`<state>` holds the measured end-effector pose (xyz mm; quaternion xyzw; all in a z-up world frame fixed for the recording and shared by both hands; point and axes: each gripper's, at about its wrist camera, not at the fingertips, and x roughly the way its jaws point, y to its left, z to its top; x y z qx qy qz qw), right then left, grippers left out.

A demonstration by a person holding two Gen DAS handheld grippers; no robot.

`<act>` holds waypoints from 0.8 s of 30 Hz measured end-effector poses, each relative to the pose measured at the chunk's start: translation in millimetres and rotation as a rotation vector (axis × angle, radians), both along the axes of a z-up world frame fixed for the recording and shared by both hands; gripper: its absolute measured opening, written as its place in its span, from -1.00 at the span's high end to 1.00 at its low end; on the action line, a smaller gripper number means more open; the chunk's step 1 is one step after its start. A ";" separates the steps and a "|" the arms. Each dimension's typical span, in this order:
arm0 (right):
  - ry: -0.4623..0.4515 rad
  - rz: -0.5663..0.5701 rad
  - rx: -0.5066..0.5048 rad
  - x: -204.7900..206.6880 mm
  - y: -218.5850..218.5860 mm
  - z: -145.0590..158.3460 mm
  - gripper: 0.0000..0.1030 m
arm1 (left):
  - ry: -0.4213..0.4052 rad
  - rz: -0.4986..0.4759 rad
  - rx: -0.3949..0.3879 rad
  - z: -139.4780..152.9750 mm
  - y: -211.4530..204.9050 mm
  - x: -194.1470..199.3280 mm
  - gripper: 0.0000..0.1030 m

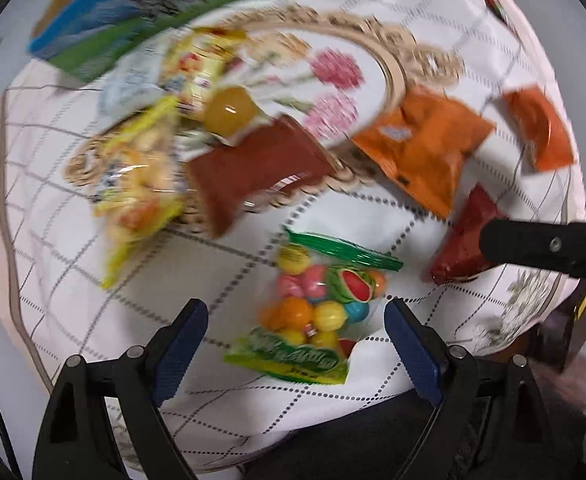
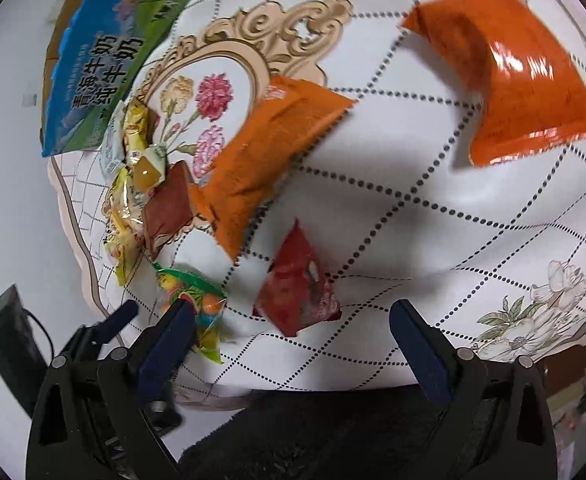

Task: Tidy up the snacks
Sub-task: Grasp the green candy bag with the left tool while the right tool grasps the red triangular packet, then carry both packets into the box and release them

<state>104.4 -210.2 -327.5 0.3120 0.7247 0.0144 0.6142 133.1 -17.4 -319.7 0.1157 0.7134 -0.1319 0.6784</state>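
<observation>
- Left wrist view looks straight down on a worktop (image 1: 221, 276) covered with a white cloth printed with a dotted grid and a floral medallion.
- Left tool (image 1: 296, 316) has its jaws spread wide, with nothing pressed between the blue pads (image 1: 181, 344).
- A clear bag of coloured gumballs (image 1: 317, 308) with green ends lies flat on the cloth between and just beyond those pads, touching neither.
- To the right, a red snack packet (image 1: 467, 240) lies on the cloth; one black finger of the right tool reaches in from the right edge across it, and whether it touches the packet I cannot tell.
- Farther off sit an orange snack packet (image 1: 425, 148) and a second orange packet (image 1: 541, 128), apart from each other.
- On the far left is a blurred cluster: a brown packet (image 1: 253, 168), a yellow bag of snacks (image 1: 141, 188), an amber jelly cup (image 1: 227, 112) and another yellow packet (image 1: 197, 68).
- A blue and green milk carton box (image 1: 133, 4) lies at the far left edge.
- Right wrist view shows the right tool (image 2: 293, 320) with its jaws wide apart and gripping nothing.
- The red snack packet (image 2: 297, 288) lies between its fingers, just beyond the tips.
- The gumball bag (image 2: 201, 312) sits behind its left finger, with the left tool's finger (image 2: 119, 318) just beside the bag.
- The orange packets (image 2: 269, 152) (image 2: 521, 76) lie farther off, the milk box (image 2: 109, 60) at far left.
</observation>
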 end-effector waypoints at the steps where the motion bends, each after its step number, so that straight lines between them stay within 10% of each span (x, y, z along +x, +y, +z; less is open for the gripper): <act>1: 0.004 -0.006 0.006 -0.7 -0.3 -3.0 -0.87 | 0.013 -0.010 0.004 -5.3 -3.6 -1.0 -0.75; 5: 0.027 -0.019 0.040 -1.3 1.1 -14.0 -0.61 | 0.021 -0.021 0.007 -17.1 -11.6 -3.2 -0.75; 10: 0.024 -0.025 0.041 0.6 6.2 -25.3 -0.01 | -0.006 0.011 -0.004 -14.6 -15.4 3.4 -0.13; 24: -0.139 0.087 0.013 9.8 19.4 30.6 0.15 | -0.084 0.168 -0.081 35.0 21.5 15.7 -0.05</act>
